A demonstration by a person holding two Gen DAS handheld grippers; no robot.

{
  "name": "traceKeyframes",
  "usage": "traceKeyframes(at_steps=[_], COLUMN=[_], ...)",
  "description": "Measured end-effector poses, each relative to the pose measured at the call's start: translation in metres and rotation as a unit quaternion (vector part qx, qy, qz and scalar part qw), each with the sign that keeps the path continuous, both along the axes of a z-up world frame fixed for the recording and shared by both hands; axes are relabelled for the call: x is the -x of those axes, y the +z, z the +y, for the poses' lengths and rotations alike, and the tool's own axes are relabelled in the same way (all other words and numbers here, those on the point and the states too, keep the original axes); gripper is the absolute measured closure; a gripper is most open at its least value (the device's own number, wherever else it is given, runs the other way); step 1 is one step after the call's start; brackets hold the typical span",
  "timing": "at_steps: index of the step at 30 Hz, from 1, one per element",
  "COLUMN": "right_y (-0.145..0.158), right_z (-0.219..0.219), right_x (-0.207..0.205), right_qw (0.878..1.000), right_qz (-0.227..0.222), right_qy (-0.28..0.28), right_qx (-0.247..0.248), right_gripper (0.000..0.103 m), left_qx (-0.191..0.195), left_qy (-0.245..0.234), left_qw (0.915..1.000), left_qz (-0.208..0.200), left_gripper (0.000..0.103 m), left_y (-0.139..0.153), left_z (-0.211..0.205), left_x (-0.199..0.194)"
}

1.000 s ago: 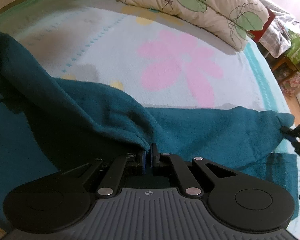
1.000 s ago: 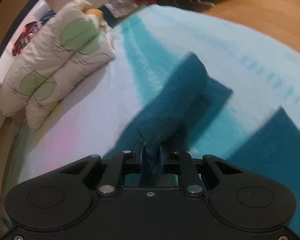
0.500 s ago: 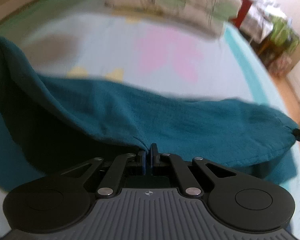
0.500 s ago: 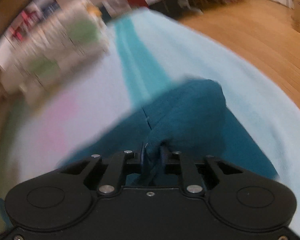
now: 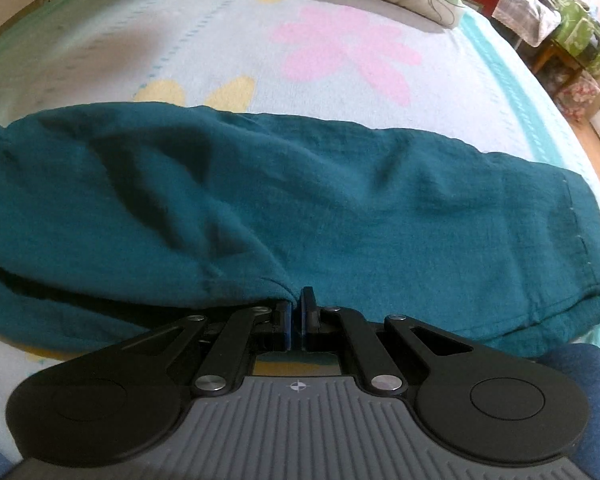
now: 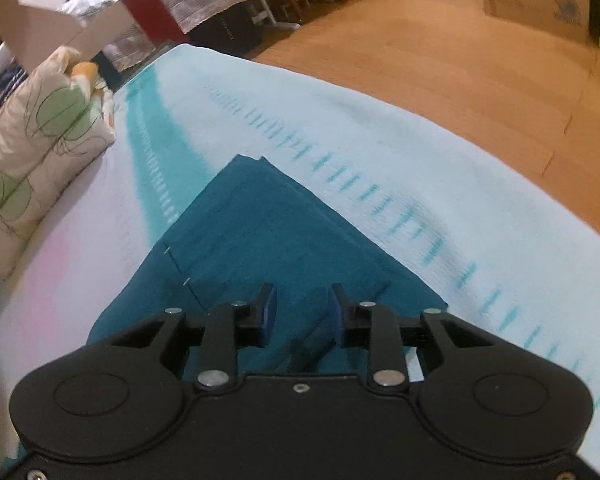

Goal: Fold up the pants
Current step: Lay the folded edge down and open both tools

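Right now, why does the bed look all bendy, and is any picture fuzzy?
Left wrist view: the fisheye lens curves the bed and teal pants, which look fairly sharp. Right wrist view: the blanket's dashed stripes are smeared with blur.

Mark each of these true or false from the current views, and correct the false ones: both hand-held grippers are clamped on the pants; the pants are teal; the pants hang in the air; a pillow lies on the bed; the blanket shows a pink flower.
1. Both hand-held grippers are clamped on the pants. False: the left hand-held gripper is shut on a fold of the pants, but the right hand-held gripper is open above the cloth.
2. The pants are teal. True.
3. The pants hang in the air. False: they lie flat along the blanket.
4. A pillow lies on the bed. True.
5. The blanket shows a pink flower. True.
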State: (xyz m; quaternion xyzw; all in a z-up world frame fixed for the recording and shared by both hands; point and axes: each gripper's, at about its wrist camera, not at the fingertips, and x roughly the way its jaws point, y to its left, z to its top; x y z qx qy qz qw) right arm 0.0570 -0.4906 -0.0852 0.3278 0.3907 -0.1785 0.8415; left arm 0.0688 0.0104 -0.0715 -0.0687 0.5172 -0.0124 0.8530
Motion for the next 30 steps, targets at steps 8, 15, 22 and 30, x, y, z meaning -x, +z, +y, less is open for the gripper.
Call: traceKeyframes(at_steps=[8,15,22,30], right_y=[-0.02,-0.034,0.025,0.06], right_z=[-0.005,-0.014,0.013,0.017], right_x=[0.013,0.012,0.0,0.046], right_qw=[0.999,0.995,0.998,0.996], right_qz=[0.028,0.003,-0.064,-0.081], right_qy=[-0.02,-0.053,0.0,0.01], right_qx=[-0.029,-0.086,-0.028,0.022], right_gripper=[0.06,0.069,0.093,0.093], left_qx=[0.003,0.011,0.036,0.039], left_qy=[0.012,0.024,0.037,0.0], left_qw=[0.9999,0.9995,0.9985,0.9986], left_qz=[0.009,0.019,-0.02,-0.036], left_gripper=[0.099,0.099,0.099,0.099], left_y=[-0.004,-0.01,0.022,0.037], left_z=[0.001,0.004,0.013,0.013], left_x=[0.005,0.001,-0.006,0.02])
